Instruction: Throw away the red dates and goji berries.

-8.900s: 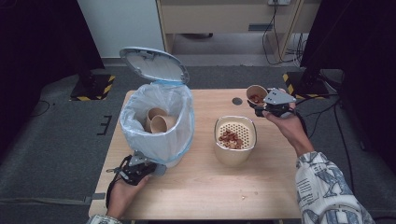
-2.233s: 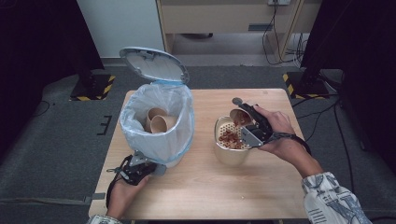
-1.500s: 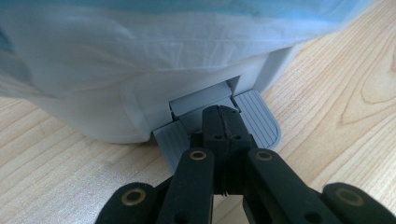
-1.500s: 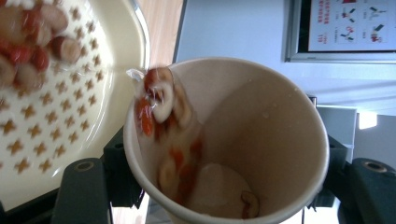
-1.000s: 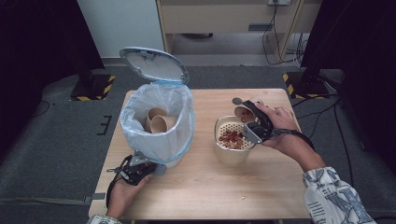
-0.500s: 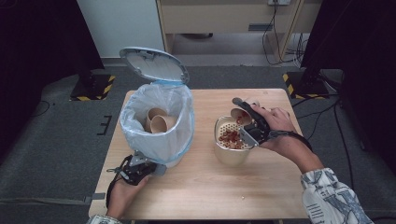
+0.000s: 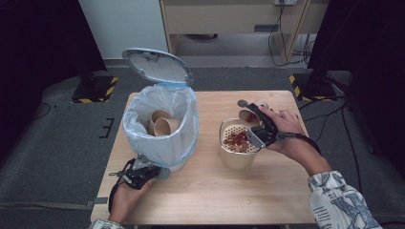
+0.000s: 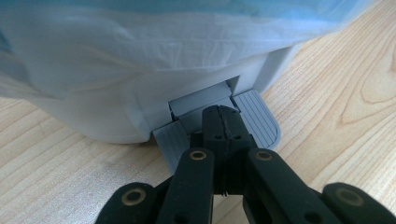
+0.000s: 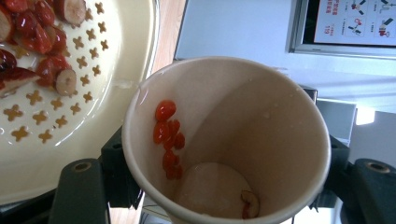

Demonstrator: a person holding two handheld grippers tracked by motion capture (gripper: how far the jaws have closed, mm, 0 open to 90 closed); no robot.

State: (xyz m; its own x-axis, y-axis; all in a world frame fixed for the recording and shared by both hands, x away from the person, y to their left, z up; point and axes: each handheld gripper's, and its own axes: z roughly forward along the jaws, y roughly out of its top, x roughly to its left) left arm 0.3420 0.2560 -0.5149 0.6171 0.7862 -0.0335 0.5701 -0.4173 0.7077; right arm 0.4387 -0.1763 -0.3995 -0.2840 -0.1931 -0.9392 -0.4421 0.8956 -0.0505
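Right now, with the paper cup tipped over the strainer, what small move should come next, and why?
Probably tip the paper cup a little further or give it a shake over the strainer bowl: red berries are stuck to its inner wall and one piece sits at the bottom, so it isn't empty enough for the bin.

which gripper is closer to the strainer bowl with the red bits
Right. The right gripper holds a tipped paper cup right over the strainer bowl's rim. The left gripper sits across the table, shut and pressing the pedal of the bin.
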